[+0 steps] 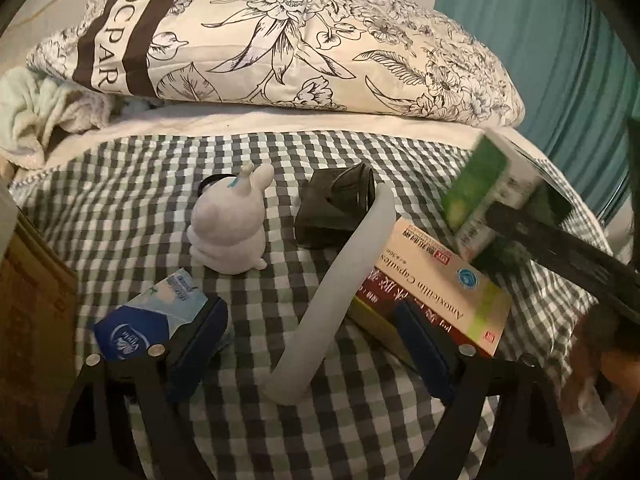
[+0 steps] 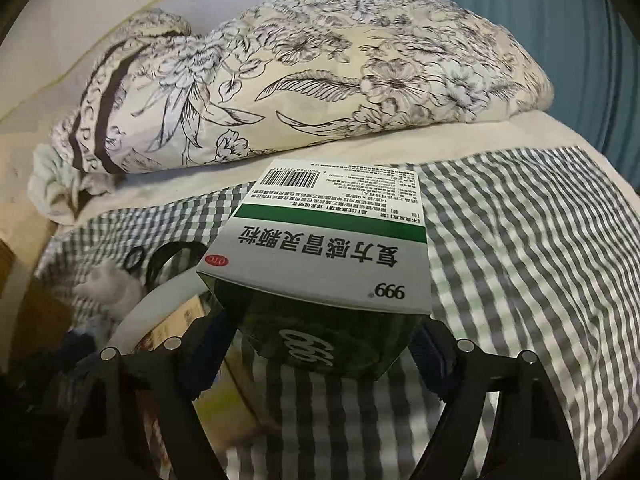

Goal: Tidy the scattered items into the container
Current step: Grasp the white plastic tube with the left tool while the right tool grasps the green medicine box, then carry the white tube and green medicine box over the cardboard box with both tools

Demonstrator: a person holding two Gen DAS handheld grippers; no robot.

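Left wrist view: the left gripper is standing wide open, gripping nothing, and pointing down at the checked bedspread. Between its fingers a white curved strip is lying, its long axis running away from the gripper and leaning right; no pad is touching it. Ahead are sitting a white plush and a black pouch. A blue packet is lying against the left finger's outer side, and a capsule box is lying under the right finger, long axis slanting away to the left. To the far right the right gripper is carrying a green box in the air. A cardboard edge at far left may be the container; I cannot confirm it.

Right wrist view: the right gripper is clamping the green box at its near end, jaws spread wide by its width. The box's long axis is pointing straight ahead, toward the pillow.

Judged progress: early; five items are still out and nothing is seen stowed.
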